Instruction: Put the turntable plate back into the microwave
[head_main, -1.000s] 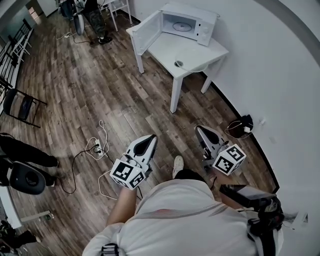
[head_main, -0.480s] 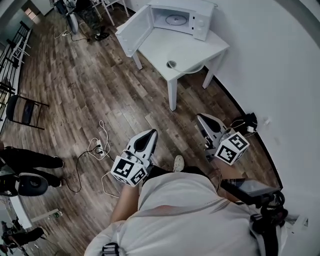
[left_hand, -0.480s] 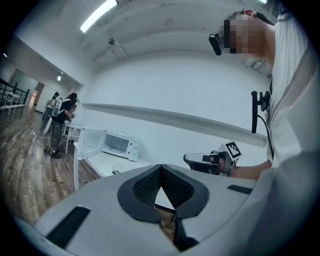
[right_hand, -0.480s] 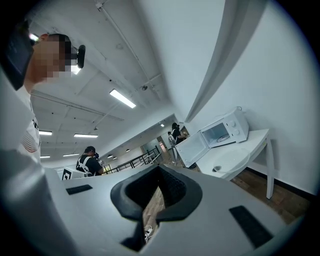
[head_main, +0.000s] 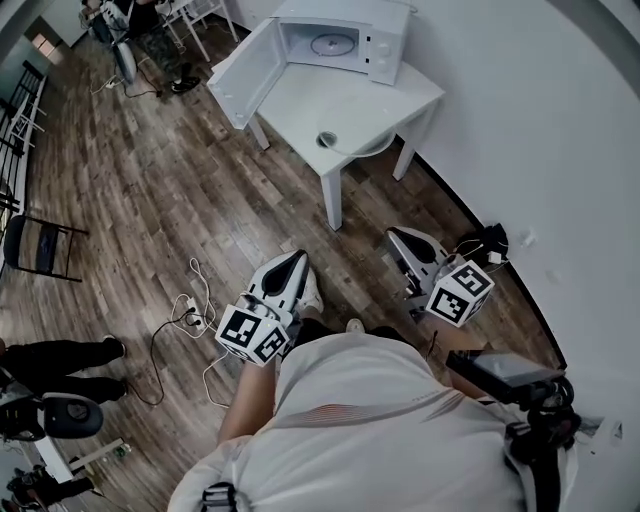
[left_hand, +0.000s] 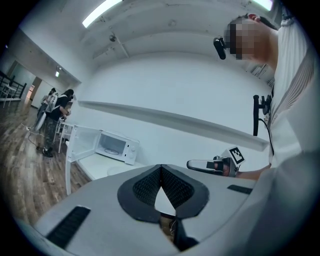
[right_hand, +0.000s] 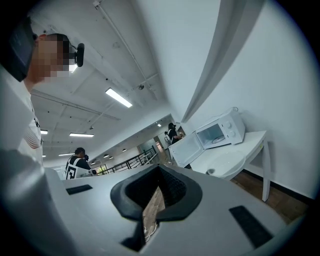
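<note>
With the left gripper (head_main: 296, 259) and right gripper (head_main: 397, 236) both held closed and empty, and the turntable plate (head_main: 364, 141) lying well ahead of them at the near edge of the desk (head_main: 300, 100), the glass is judged liable to be nudged off if contacted before opening.

The floor (head_main: 150, 200) is brown wood. A white table (head_main: 340, 100) stands in the corner by the white wall (head_main: 560, 130). A black folding chair (head_main: 40, 245) stands at the left. A plug strip (head_main: 192, 298) lies on the floor with thin cords running from it. Black cords (head_main: 487, 243) lie in a heap by the wall. Far off, 2 people (left_hand: 57, 102) stand together. Long lights (right_hand: 118, 97) shine on the ceiling. A black railing (right_hand: 125, 162) runs along the far side.
</note>
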